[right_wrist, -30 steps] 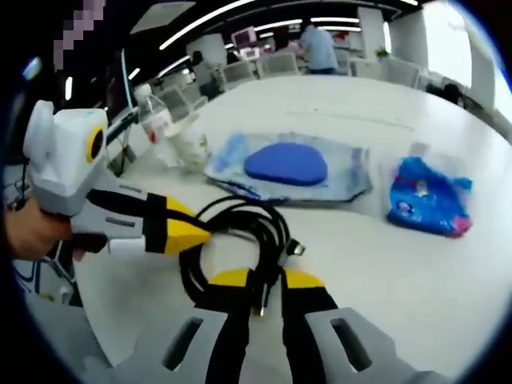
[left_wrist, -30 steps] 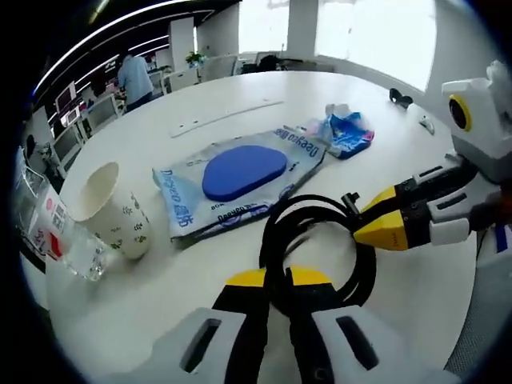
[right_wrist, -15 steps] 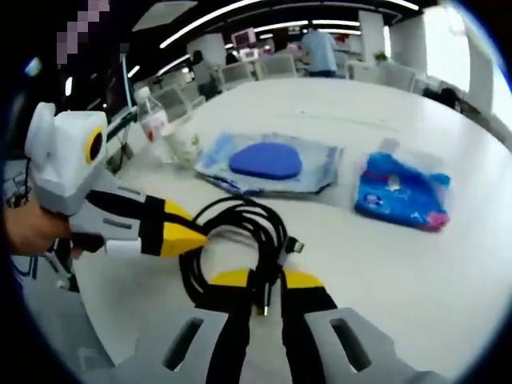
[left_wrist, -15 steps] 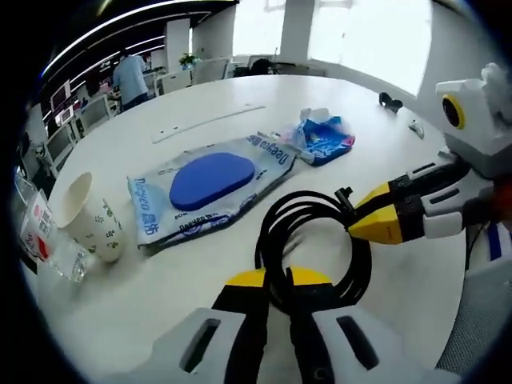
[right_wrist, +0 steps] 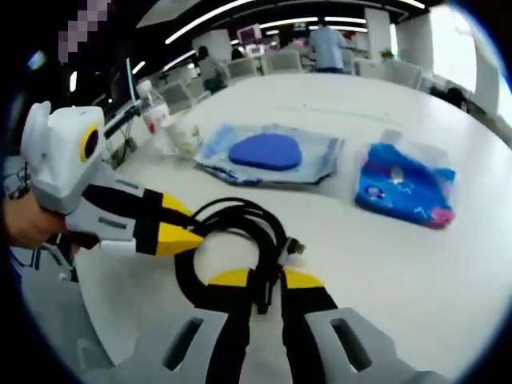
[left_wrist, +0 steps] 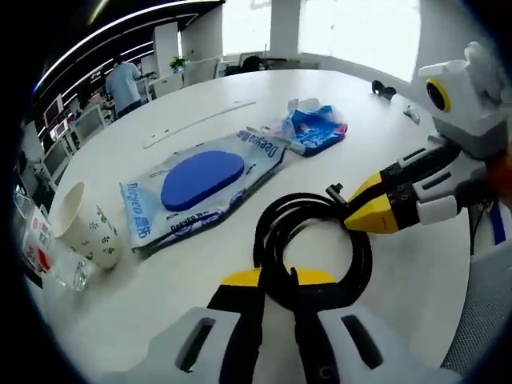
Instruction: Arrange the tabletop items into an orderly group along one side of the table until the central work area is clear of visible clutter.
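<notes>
A coil of black cable [left_wrist: 314, 240] lies on the white table [left_wrist: 160, 296]. My left gripper [left_wrist: 278, 278] is shut on the coil's near loop. My right gripper [left_wrist: 362, 213] reaches in from the right and is shut on the coil's far side, beside its plug. In the right gripper view the same cable [right_wrist: 240, 220] runs between my right gripper's [right_wrist: 266, 280] shut jaws, and the left gripper [right_wrist: 189, 230] pinches it from the left. Beyond the coil lie a blue paddle in a plastic bag [left_wrist: 200, 172] and a blue packet [left_wrist: 317, 128].
A paper cup [left_wrist: 82, 228] and a clear water bottle [left_wrist: 40, 256] stand at the table's left edge. The cup [right_wrist: 185, 136] and the bottle [right_wrist: 152, 112] sit behind the left gripper. A person's hand [right_wrist: 28, 224] holds that gripper. Office desks and chairs lie past the table.
Both grippers have kept hold of the cable and drawn the coil a little away from the bagged paddle, toward the near edge. Both views shifted with the hands.
</notes>
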